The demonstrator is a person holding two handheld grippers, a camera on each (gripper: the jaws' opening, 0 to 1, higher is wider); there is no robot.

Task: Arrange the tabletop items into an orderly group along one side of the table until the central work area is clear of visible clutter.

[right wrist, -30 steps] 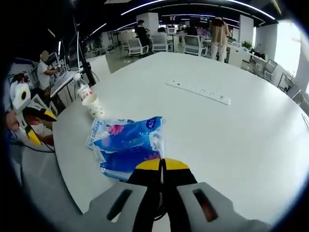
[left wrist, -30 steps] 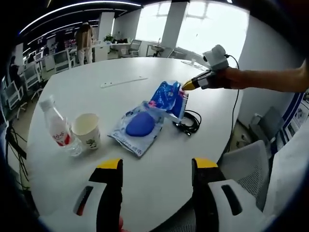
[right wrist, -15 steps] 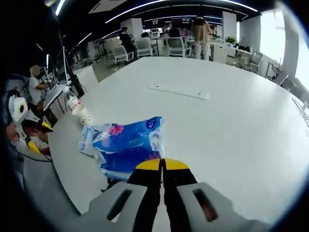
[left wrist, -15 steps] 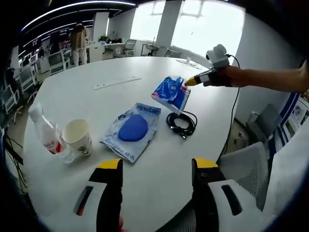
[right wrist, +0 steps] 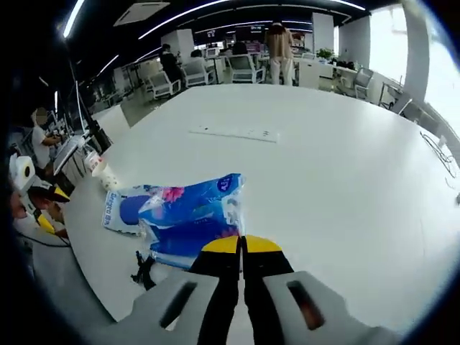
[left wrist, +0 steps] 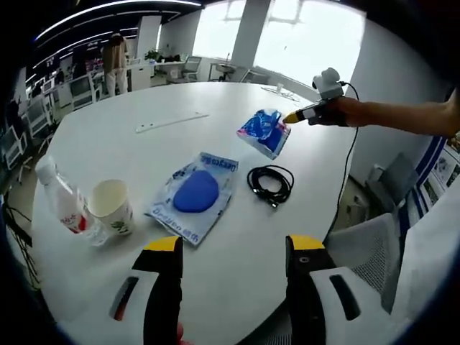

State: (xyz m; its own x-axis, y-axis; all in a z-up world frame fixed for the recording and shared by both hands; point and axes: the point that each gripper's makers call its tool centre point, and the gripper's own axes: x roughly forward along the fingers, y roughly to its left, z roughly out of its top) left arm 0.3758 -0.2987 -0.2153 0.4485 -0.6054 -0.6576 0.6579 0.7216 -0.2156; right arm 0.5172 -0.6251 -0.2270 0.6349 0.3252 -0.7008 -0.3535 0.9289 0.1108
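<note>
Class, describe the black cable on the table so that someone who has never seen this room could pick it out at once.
Start at the round white table. Near its edge, right of the flat clear packet holding a blue pad, lies the coiled black cable. It is the only dark, looped thing there; its neighbours are blue or pale.

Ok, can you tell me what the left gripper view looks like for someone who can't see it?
Over a round white table, the right gripper holds up a blue packet. On the table lie a black cable, a flat blue pouch, a paper cup and a water bottle.
</note>
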